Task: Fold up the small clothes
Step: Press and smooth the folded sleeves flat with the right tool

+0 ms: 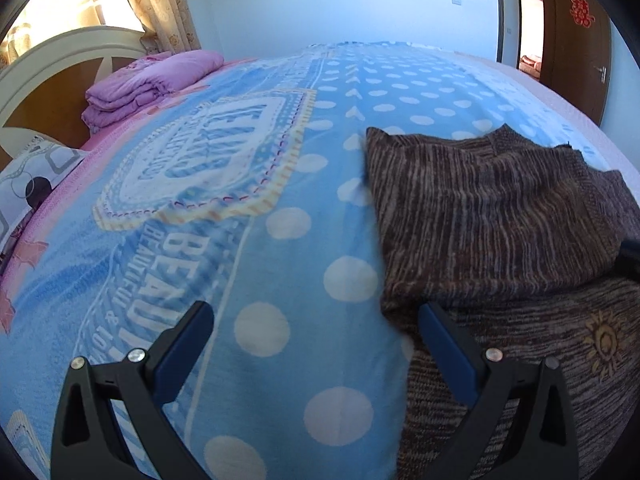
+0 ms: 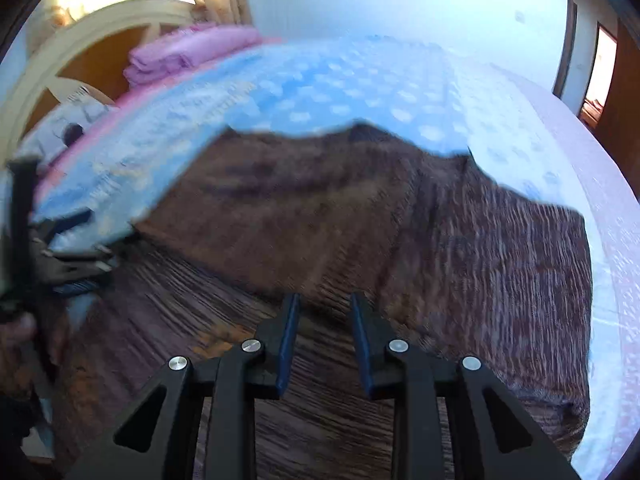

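A brown striped knit garment (image 1: 500, 220) lies partly folded on a blue polka-dot blanket (image 1: 248, 200), with one layer laid over another. My left gripper (image 1: 316, 316) is open at the garment's left edge, its right finger (image 1: 444, 340) over the knit and its left finger over the blanket. In the right wrist view, which is blurred, the garment (image 2: 400, 220) fills the middle. My right gripper (image 2: 324, 312) hovers just above it, its jaws a small gap apart and holding nothing. The left gripper (image 2: 68, 260) shows at the left edge of that view.
A folded purple quilt (image 1: 148, 84) lies by the white and wood headboard (image 1: 56, 80). A patterned pillow (image 1: 28, 188) sits at the left. A wooden door (image 1: 580, 40) stands at the far right. The bed's pale edge (image 2: 592, 184) runs along the right.
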`<state>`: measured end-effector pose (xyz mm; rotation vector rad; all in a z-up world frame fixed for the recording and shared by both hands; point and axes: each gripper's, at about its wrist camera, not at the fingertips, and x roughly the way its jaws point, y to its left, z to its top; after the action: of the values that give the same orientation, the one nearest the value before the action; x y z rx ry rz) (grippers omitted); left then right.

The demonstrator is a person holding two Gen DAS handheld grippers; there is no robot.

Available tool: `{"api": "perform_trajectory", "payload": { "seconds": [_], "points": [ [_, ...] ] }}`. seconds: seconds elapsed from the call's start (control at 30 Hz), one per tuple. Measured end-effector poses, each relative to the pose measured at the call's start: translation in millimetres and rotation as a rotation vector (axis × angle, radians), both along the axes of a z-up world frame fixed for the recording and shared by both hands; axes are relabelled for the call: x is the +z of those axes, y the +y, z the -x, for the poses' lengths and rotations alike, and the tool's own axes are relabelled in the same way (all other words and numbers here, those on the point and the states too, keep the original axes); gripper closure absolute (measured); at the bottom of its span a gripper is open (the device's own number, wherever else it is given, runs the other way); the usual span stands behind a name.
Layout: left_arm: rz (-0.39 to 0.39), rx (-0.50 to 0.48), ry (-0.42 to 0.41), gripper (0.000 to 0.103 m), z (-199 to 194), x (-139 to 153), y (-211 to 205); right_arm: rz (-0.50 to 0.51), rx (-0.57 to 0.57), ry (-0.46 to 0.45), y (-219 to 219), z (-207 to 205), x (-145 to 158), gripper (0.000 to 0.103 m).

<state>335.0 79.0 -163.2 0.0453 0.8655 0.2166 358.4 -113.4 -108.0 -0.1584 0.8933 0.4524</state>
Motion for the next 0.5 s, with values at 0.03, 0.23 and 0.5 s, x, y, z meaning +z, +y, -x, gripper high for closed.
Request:
{"api": "perform_trajectory", "payload": {
  "seconds": [0.03, 0.23, 0.5],
  "points": [
    [-0.012, -0.003, 0.0, 0.0, 0, 0, -2, -0.006, 0.003, -0.019, 1, 0, 3, 0.075],
    [-0.017, -0.008, 0.008, 0.0, 9, 0, -3, -0.003, -0.007, 0.038, 3, -21, -24, 0.073],
    [-0.028, -0.02, -0.005, 0.0, 28, 3, -8, -0.081, -0.065, 0.037, -22, -1, -13, 0.067]
  ]
}}
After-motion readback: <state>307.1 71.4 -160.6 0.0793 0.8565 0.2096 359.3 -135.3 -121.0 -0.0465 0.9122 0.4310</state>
